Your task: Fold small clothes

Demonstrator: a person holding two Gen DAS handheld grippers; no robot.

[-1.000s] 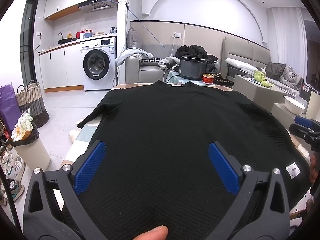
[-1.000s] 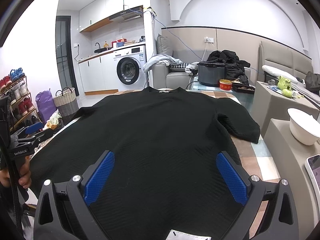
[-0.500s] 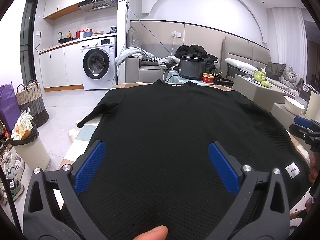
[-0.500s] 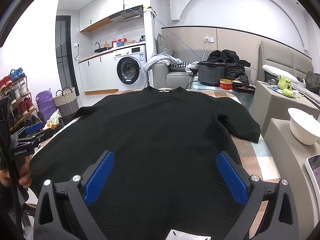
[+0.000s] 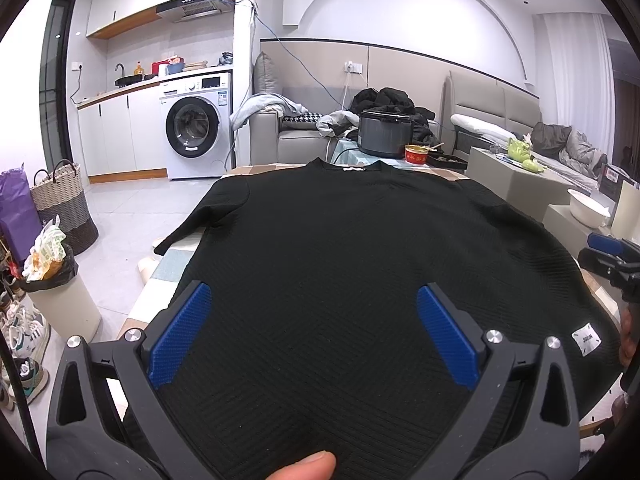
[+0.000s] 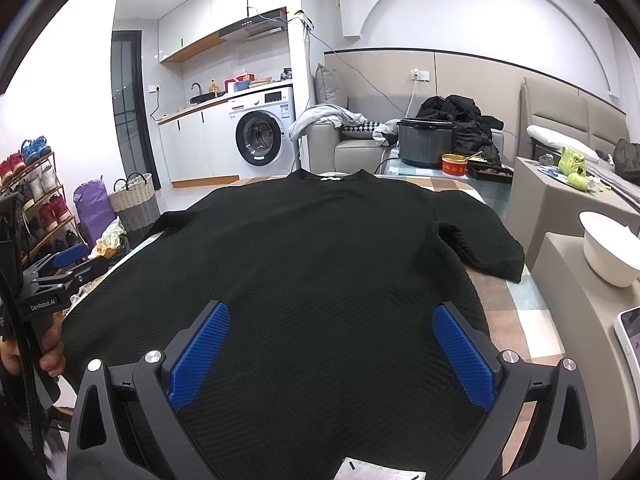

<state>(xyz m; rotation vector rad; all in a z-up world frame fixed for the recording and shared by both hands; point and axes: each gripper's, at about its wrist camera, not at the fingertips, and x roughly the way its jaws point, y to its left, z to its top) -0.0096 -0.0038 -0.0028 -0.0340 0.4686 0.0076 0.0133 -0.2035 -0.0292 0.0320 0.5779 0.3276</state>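
Nothing has shifted since a second ago: both grippers hang in place over the near hem of the shirt (image 5: 328,272), so no fold has begun. That black shirt lies flat on the table (image 6: 516,316), collar far, sleeves spread. Left gripper (image 5: 314,332) gapes wide, empty; right gripper (image 6: 330,354) likewise. Left of the shirt stands a basket (image 5: 64,200), beyond it a washer (image 5: 194,136), a cooker (image 5: 384,136), and a bowl (image 6: 608,248) to the right.

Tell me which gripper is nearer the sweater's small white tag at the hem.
Right. The right gripper hovers open above the hem with the white tag just beneath it. The left gripper, jaws also open, sits farther along the black sweater, with the tag off to its right.
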